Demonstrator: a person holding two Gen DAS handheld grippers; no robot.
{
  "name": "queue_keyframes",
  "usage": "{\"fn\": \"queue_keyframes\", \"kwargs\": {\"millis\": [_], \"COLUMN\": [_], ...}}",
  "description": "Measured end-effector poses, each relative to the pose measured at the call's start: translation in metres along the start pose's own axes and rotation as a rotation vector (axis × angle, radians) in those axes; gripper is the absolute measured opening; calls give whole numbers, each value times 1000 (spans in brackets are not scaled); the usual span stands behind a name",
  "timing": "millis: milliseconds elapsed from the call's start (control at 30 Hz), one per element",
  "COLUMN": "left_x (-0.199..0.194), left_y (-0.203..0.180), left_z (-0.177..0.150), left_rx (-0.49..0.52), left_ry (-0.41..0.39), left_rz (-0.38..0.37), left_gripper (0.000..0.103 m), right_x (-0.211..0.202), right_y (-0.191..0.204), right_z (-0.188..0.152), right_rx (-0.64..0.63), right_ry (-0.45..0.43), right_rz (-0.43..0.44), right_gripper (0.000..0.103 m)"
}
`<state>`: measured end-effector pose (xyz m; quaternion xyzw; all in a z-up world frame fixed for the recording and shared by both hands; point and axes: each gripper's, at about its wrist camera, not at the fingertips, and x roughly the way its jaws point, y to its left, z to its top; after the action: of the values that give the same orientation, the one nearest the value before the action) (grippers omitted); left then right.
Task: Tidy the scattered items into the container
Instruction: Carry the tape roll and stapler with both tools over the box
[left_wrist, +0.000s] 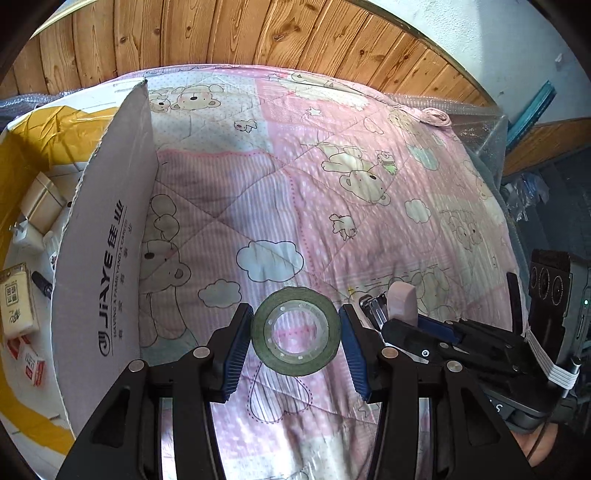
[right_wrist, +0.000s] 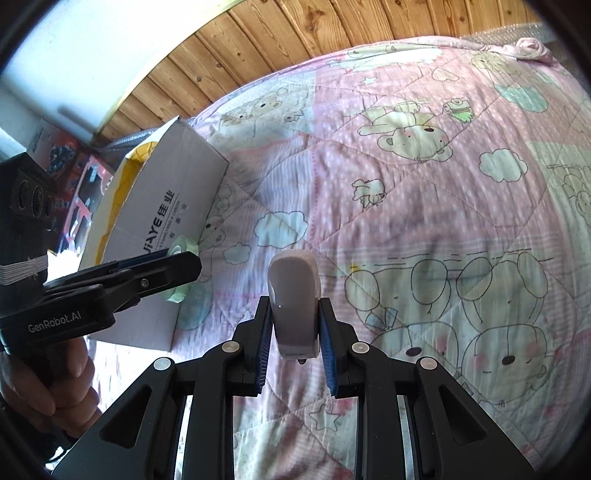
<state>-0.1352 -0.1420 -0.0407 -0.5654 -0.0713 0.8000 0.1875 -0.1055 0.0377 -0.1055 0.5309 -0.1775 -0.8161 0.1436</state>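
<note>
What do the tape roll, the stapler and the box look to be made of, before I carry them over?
Tape roll: glossy adhesive film, green-tinted, wound on a clear plastic core with small holes. Stapler: smooth glossy plastic shell, pale pinkish grey with a highlight; the left view shows shiny metal beneath. Box: matte grey corrugated cardboard, judging by the wavy torn top edge, printed lettering, yellow tape inside.

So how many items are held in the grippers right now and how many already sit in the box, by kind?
Held, tape roll: 1
Held, pink stapler: 1
In cardboard box, tissue pack: 1
In box, black marker: 1
In box, small red-and-white packets: 2
In box, beige box: 1
Total: 7
</note>
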Motion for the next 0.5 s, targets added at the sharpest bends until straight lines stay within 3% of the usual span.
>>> {"fn": "queue_keyframes", "kwargs": {"millis": [500], "left_x": [-61], "left_y": [7], "left_z": [-47], "left_rx": [-53], "left_ry": [-92], "left_rz": [-29], "left_gripper": [49], "right_x": [-25], "right_y": [68], "right_z": [-26], "right_rx": [-159], "right_ry": [26], "right_rz": [39], "right_gripper": [25]}}
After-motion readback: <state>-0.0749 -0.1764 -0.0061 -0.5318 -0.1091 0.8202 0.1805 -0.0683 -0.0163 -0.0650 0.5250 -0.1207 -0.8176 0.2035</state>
